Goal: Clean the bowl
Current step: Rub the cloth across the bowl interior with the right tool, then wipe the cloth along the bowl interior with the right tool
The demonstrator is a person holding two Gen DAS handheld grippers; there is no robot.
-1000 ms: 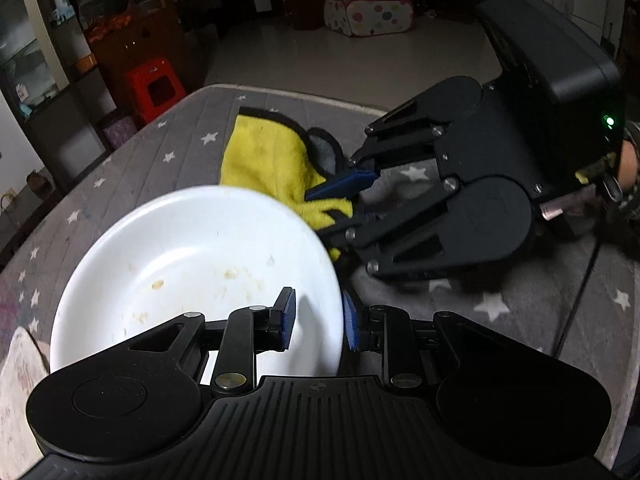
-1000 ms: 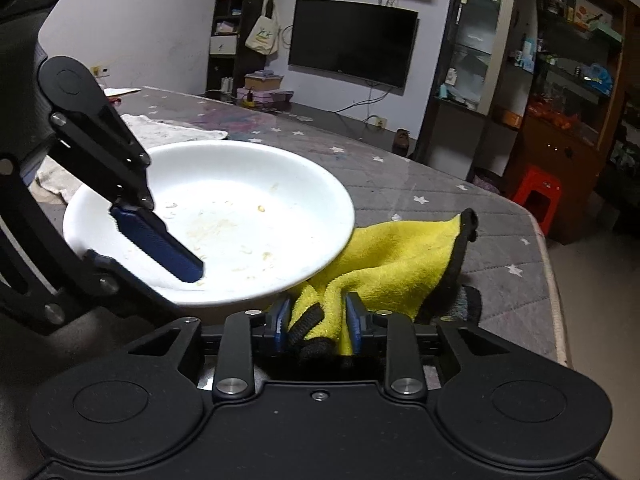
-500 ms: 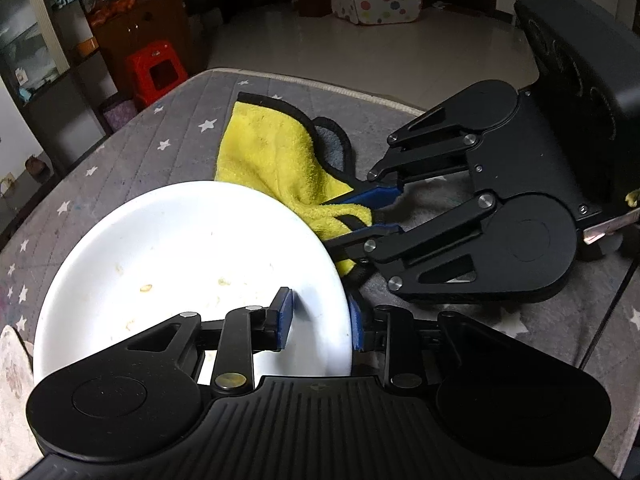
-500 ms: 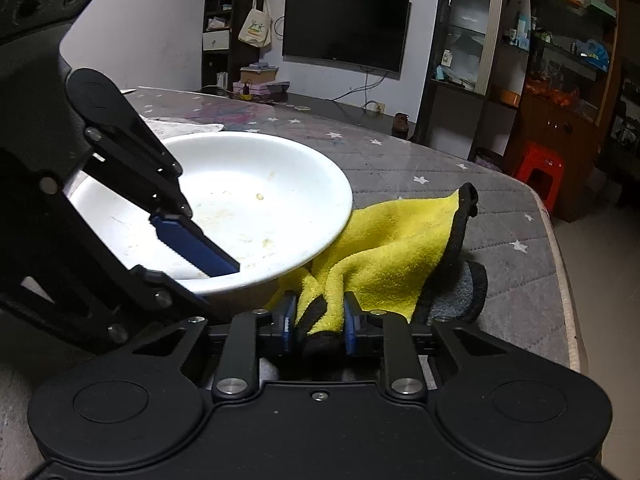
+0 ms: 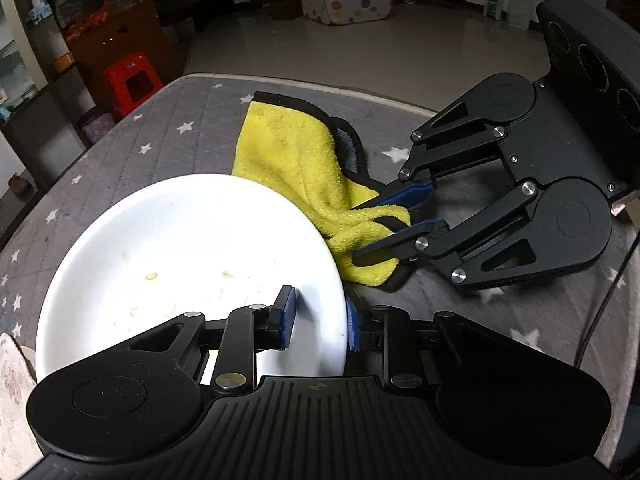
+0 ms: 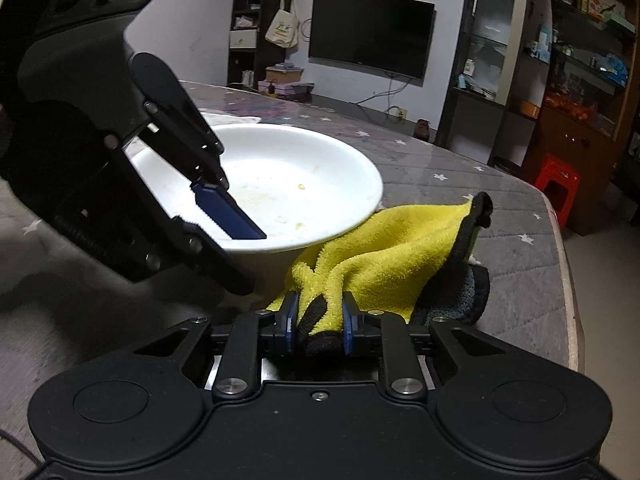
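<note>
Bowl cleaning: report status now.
Left gripper clamped on bowl rim. Right gripper pinching yellow cloth. Crumbs inside bowl; cloth partly under it.

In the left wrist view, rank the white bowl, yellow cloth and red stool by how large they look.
1. white bowl, largest in the picture.
2. yellow cloth, clearly smaller, partly tucked behind the bowl.
3. red stool, smallest, but it stands far back on the floor, so its true size against the cloth is unsure.

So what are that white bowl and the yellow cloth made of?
The white bowl looks like glazed ceramic, maybe melamine: smooth, glossy, bright glare. The yellow cloth looks like plush microfibre: fuzzy nap, soft folds, black stitched edging, grey reverse side.
</note>
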